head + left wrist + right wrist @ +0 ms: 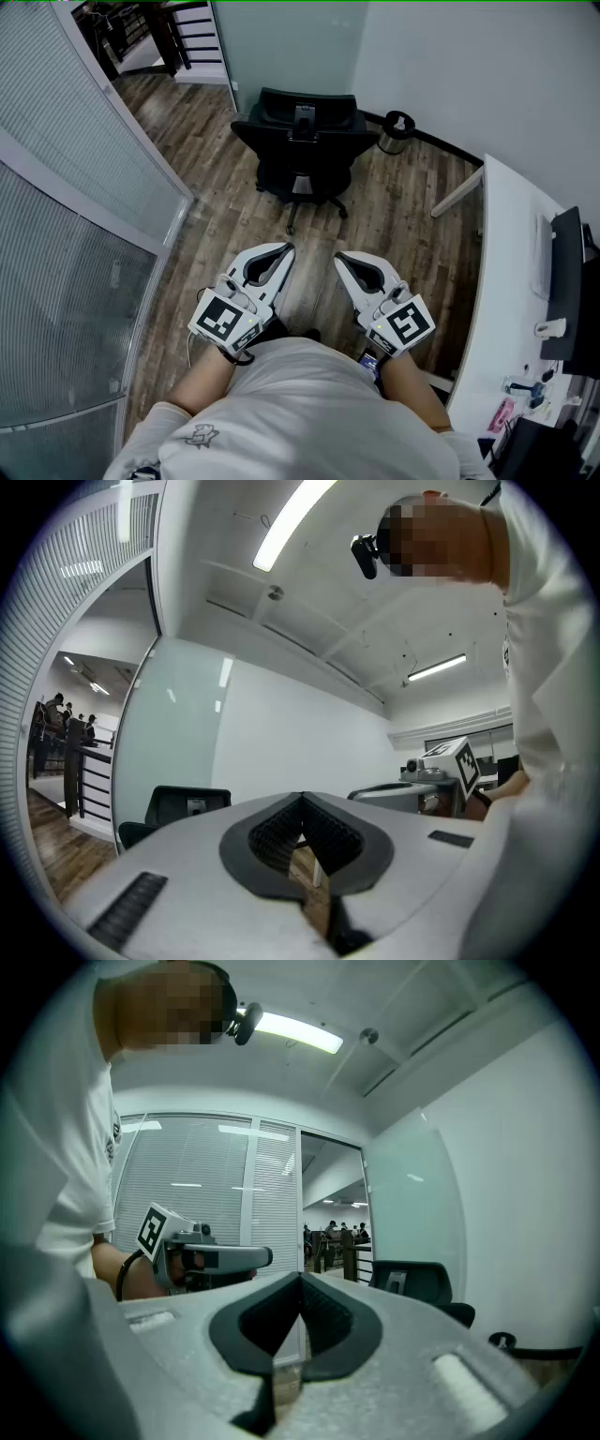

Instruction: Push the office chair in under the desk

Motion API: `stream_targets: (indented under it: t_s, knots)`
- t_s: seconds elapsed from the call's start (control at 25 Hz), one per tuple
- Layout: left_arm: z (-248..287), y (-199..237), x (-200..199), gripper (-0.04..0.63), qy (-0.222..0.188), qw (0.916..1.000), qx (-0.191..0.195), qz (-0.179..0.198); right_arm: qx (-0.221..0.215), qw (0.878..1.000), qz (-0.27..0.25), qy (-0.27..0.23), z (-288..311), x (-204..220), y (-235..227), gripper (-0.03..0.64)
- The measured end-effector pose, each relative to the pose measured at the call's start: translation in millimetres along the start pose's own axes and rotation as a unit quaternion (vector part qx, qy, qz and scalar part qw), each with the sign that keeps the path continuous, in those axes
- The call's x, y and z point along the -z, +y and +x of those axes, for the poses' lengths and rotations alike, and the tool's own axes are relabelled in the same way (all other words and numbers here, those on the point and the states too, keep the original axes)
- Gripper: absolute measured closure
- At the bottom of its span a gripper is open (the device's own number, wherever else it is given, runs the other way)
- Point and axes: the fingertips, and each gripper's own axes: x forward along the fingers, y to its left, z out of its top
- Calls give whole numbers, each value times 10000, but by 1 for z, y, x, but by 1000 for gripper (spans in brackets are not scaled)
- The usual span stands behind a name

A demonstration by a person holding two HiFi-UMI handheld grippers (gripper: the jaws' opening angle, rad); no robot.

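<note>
There is one chair (302,141), one desk (511,234) with one leg (457,193) showing, and one bin (397,132). One monitor (568,281) stands on the desk, and the small items near it are too blurred to count. There are two grippers, the left gripper (285,249) and the right gripper (339,255), and each bears one marker cube, making two cubes. One person holds them. The distant people (339,1232) beyond the glass are too small to count.

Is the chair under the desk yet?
No, the chair stands out in the room, well apart from the desk.
</note>
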Motion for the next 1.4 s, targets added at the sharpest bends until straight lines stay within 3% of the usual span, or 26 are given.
stream_targets:
  t_s: [0.28, 0.6, 1.08, 1.4]
  knots:
    - [6, 0, 3, 595, 60, 9999, 119, 99, 20, 10000, 62, -4, 4, 3, -7, 615]
    - [3, 31, 8, 597, 118, 9998, 119, -58, -6, 9999, 145, 4, 34, 4, -11, 614]
    - [6, 137, 11, 597, 239, 9988, 240, -346, 43, 9998, 106, 159, 136, 8, -30, 614]
    - [12, 215, 12, 597, 385, 9968, 566, -408, 261, 9990, 187, 305, 214, 16, -54, 614]
